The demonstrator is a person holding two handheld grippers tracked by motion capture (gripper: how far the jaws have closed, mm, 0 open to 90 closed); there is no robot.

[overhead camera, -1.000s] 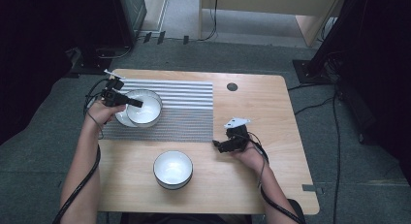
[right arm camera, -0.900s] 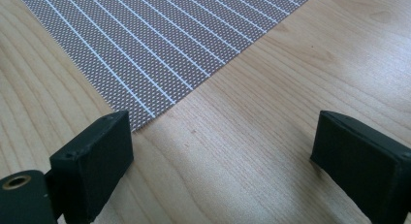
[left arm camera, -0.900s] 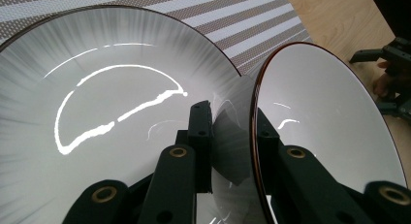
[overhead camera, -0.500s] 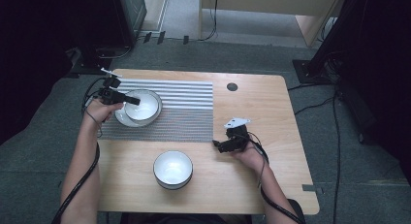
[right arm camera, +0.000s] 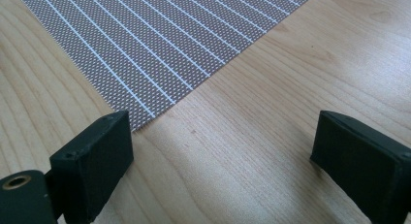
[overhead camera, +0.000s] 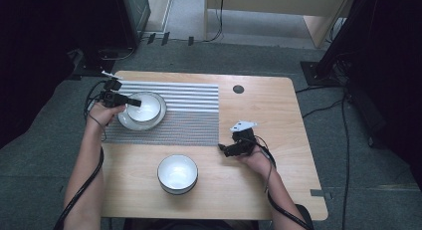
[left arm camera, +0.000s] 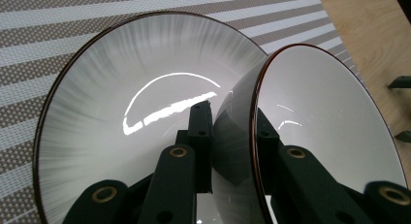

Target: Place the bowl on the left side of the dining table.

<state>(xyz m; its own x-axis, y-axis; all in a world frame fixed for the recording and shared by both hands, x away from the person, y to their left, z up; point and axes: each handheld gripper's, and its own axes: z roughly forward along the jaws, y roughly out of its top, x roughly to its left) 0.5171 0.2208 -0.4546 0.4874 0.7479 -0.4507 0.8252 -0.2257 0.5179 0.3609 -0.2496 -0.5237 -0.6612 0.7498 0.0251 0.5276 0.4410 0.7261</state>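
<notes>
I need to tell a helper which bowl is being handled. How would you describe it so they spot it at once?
Start at the striped placemat on the wooden table; at its left end sits a white plate. The bowl is over that plate, its rim clamped by the left gripper. The other bowl stands alone on bare wood, untouched.

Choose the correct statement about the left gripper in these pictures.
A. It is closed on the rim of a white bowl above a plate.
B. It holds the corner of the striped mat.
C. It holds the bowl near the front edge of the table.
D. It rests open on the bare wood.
A: in the left gripper view the left gripper has one jaw on each side of the bowl wall, over the plate.
</notes>
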